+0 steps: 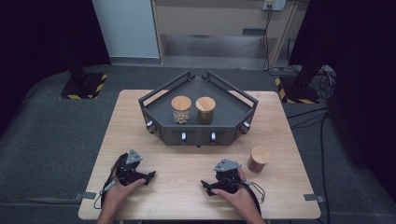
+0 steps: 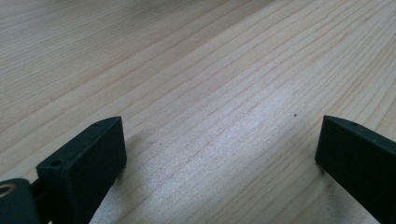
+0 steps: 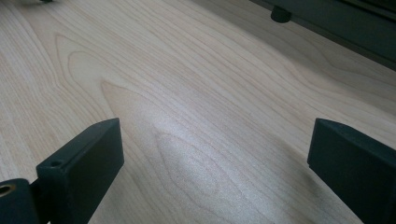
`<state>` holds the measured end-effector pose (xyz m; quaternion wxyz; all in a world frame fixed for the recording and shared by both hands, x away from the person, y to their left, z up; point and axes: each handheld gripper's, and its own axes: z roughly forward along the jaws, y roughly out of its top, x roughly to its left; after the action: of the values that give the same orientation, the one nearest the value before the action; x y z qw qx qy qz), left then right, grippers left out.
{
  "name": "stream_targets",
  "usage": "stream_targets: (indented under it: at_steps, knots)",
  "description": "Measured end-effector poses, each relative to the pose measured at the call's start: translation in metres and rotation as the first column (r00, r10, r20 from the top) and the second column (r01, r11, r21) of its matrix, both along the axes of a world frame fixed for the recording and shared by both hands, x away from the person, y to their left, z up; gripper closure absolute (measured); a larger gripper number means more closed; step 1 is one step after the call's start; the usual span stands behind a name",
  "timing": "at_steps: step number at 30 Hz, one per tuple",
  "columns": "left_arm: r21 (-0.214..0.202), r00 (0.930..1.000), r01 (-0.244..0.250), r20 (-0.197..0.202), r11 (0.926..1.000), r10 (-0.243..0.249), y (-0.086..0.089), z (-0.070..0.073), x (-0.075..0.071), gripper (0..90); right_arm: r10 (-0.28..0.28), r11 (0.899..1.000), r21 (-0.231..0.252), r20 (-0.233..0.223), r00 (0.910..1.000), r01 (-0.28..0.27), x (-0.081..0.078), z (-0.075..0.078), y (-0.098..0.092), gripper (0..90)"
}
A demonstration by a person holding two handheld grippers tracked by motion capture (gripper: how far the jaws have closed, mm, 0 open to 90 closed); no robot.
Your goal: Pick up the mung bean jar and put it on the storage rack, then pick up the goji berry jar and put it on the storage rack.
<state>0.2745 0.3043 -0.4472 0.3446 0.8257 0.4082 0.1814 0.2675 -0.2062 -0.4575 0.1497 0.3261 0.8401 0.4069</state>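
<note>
Two grippers low over the near part of the wooden bench [image 1: 140,116], each in one of the person's hands. Left gripper [image 1: 150,176] sits near the front left; its jaws point toward the middle of the bench. Left gripper view: both black jaws spread wide, bare wood grain between them, nothing held. Right gripper [image 1: 206,186] sits near the front, right of centre; its jaws point left, toward the other gripper. Right gripper view: jaws likewise wide apart, wood between them, nothing held; the dark base of the tray [image 3: 345,28] runs along the top right corner of that view.

Nearest thing to the right gripper: a brown jar with a wooden lid [image 1: 258,159], upright on the bench, just to the right of and slightly beyond the right hand [image 1: 240,198], apart from it. Not touched.

Farther back, mid-bench: a dark angular tray [image 1: 161,95] with raised rails. Two jars stand inside it side by side, both upright with wooden lids: a clear jar of pale contents [image 1: 181,110] on the left, a darker jar [image 1: 205,110] just beside it on the right.
</note>
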Motion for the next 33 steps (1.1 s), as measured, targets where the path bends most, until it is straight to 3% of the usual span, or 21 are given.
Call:
stream_targets:
  at_steps: [14, 25, 33]
  knots:
    - [0.0, 1.0, -0.008, 0.0, 1.0, 0.008, -0.001, 0.0, -0.001, 0.6, 0.0, 0.998, -0.056, -0.039, 0.9992, -0.002, 0.008, 0.005, 0.01, 4.0]
    - [0.0, 1.0, -0.008, 0.0, 1.0, 0.008, -0.001, 0.0, -0.001, 0.6, 0.002, 1.0, -0.03, -0.036, 0.9994, -0.003, 0.004, 0.005, 0.007, 3.9]
    - [0.0, 1.0, -0.008, 0.0, 1.0, 0.008, -0.001, 0.0, -0.001, 0.6, 0.01, 0.999, -0.031, -0.019, 0.9998, -0.01, 0.003, 0.019, 0.003, 4.0]
